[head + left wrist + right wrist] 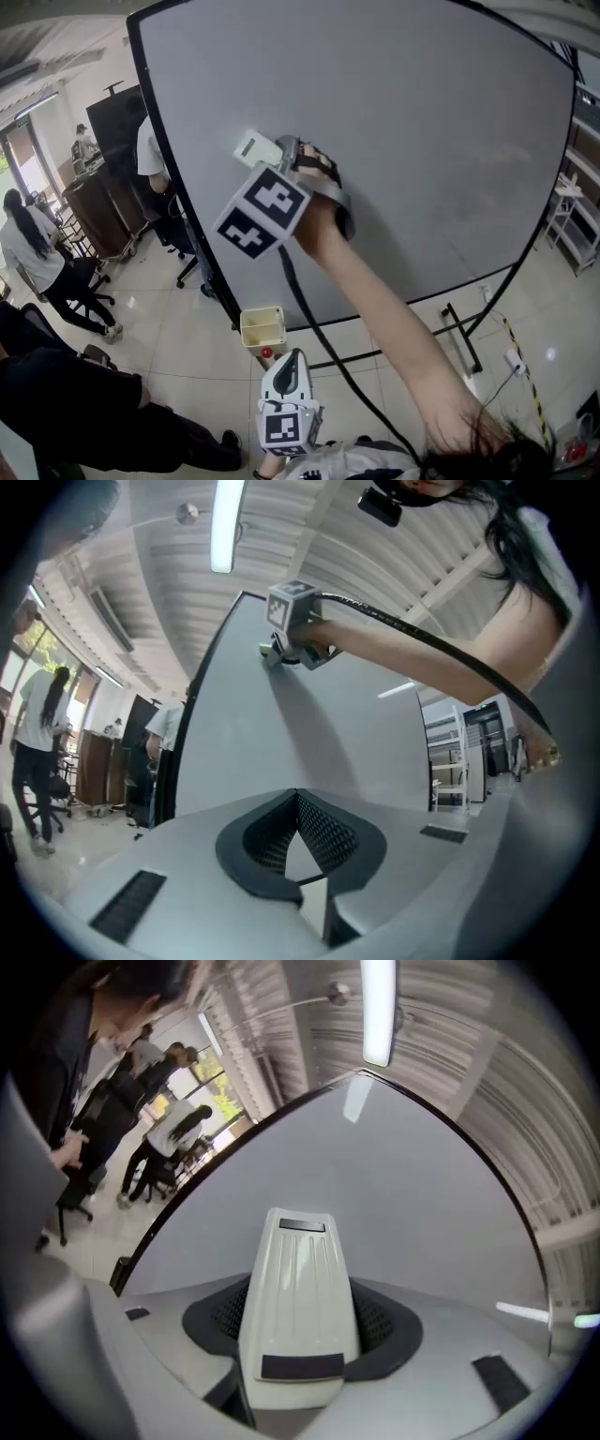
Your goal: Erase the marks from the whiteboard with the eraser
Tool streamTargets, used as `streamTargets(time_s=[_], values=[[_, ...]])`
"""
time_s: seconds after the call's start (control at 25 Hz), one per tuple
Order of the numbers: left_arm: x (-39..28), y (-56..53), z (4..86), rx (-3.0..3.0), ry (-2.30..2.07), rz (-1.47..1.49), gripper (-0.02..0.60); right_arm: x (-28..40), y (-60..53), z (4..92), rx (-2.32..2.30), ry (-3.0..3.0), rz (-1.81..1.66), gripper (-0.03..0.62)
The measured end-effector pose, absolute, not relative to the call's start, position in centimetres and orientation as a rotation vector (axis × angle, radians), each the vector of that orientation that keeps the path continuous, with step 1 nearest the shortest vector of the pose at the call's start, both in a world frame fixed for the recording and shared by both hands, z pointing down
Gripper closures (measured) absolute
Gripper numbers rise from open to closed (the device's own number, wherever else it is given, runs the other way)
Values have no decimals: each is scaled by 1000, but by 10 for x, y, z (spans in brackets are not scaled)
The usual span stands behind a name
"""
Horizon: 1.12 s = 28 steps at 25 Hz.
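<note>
right hand-held gripper (287,153) is clamped on the eraser (255,148). in the right gripper view the white ribbed body sits between both dark pads, with the jaws closed on its sides. the eraser sticks straight out along the jaws, so its long axis matches the gripper's. in the head view that axis runs from the gripper toward the upper left of the frame.

the eraser is up on the whiteboard (422,141), left of the board's centre and near its dark left edge. it looks pressed to the surface, but the contact itself can't be confirmed.

left hand-held gripper (291,361) is low at bottom centre of the head view, well apart from the board. in its own view the jaws are closed tip to tip with nothing between them. it points up at the board and is idle.

key relation: almost all of the board lies right of and below the eraser in the head view. no distinct marks can be made out. there is only a faint haze at right centre, too weak to call.

judgement: the next stroke should sweep rightward or down-right, roughly across the eraser's long axis so its full length wipes. only the right arm can do it, since it is the one at the board. the far right side looks like a long reach.
</note>
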State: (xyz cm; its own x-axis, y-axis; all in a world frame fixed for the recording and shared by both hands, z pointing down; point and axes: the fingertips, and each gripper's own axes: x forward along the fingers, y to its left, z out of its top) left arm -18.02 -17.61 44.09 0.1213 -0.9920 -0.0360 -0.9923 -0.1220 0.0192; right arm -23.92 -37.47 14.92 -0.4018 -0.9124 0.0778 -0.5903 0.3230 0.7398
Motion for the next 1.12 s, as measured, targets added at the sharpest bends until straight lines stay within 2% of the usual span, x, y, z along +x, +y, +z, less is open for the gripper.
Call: streamTargets(time_s=[0.16,0.24,0.32,0.48,0.56,0.76,0.84,0.92,1.12], values=[[-150,-166,451,-2446,1962,-8,594,-151,-405,142,1533,-2237,-562,313],[-144,-165,453,-2472,1940,-27,592,-132,-410,136,1605,-2282,-477,313],[-142,-165,452,-2486,1941,-19,591,-147,-402,136,1603,-2242,-553,313],[-151,-170,459,-2467,1961,-24,591,-235,-369,166,1342,-2142,-830,313],[-166,-173,460,-2433,2026,-18,589,-240,-371,175,1310,-2133,-857,313],[-238,-165,469,-2285,2300,9,589,-127,-414,152,1592,-2258,-526,313],[-257,-160,472,-2241,2355,7,589,-111,-417,144,1655,-2289,-455,313],[-267,-157,476,-2220,2391,18,589,-132,-407,146,1642,-2247,-543,313],[-250,-160,477,-2275,2346,45,589,-236,-372,190,1347,-2156,-818,313]])
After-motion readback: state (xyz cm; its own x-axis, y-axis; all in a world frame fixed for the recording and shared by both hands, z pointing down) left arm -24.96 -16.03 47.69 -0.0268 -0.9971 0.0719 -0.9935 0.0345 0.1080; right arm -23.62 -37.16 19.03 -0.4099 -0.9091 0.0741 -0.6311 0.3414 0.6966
